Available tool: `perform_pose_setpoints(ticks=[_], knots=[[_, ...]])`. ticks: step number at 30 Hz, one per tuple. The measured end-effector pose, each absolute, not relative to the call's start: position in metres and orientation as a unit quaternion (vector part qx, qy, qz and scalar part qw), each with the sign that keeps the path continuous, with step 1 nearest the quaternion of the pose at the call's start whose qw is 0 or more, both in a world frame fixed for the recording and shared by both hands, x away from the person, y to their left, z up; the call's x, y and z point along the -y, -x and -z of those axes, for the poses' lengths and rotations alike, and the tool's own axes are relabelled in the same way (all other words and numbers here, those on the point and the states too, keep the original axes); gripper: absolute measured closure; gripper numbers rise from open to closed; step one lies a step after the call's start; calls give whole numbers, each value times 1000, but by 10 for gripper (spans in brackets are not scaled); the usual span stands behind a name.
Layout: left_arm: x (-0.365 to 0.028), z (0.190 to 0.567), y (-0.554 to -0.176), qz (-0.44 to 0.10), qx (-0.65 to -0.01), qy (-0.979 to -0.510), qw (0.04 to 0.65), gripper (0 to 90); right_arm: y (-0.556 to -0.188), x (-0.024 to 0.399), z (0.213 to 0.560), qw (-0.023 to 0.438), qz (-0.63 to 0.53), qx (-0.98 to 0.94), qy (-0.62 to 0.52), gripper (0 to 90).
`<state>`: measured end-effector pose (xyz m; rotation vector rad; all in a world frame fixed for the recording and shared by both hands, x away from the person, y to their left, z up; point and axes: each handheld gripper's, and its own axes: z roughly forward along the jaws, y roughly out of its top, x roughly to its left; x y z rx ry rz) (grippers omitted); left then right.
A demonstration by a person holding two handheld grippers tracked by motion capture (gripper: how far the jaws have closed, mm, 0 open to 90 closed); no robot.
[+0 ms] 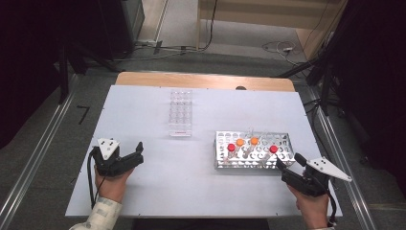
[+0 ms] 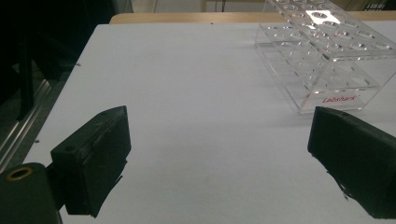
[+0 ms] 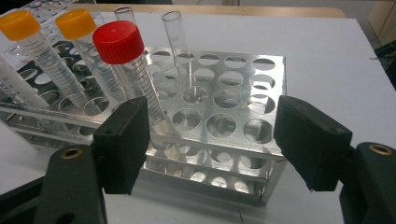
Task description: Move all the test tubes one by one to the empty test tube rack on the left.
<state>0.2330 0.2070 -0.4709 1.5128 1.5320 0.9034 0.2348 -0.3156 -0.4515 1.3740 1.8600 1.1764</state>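
A metal tube rack (image 1: 282, 142) (image 3: 261, 93) stands right of the table's middle. It holds two red-capped tubes (image 1: 273, 149) (image 3: 119, 42), two orange-capped tubes (image 1: 254, 141) (image 3: 74, 22) and uncapped glass tubes (image 3: 175, 32). A clear plastic rack (image 1: 180, 112) (image 2: 322, 51), with no tubes in it, stands at the centre back. My right gripper (image 1: 288, 166) (image 3: 212, 140) is open just in front of the metal rack's right corner, holding nothing. My left gripper (image 1: 138, 153) (image 2: 219, 154) is open at the front left, pointing at bare table short of the clear rack.
The white table top (image 1: 158, 172) has bare room between the two racks and along the front. Its wooden back edge (image 1: 201, 80) borders a floor with cables. Metal rails (image 1: 38, 158) run along both sides.
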Motion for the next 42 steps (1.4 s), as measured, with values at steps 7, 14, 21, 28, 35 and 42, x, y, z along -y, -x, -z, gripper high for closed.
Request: perform_pose_setpoints(ticks=[7,14,21,28,35,42], knots=[[-207,471,-233,-356,-603,-596,392,64,-235,311,452,268,-438,-694,-505,259],[-206,471,-233,-356,-603,-596,393,64,-236,306,452,268,-439,-698,-499,263],[-206,471,-233,-355,-603,-597,393,64,-237,302,452,270,-439,-702,-491,270],[-205,471,-234,-355,-603,-597,393,64,-239,295,452,271,-442,-705,-484,287],[-205,472,-234,-354,-602,-600,391,64,-241,289,452,273,-442,-710,-475,327],[-204,472,-234,-354,-601,-601,390,64,-243,285,454,272,-443,-715,-468,395]])
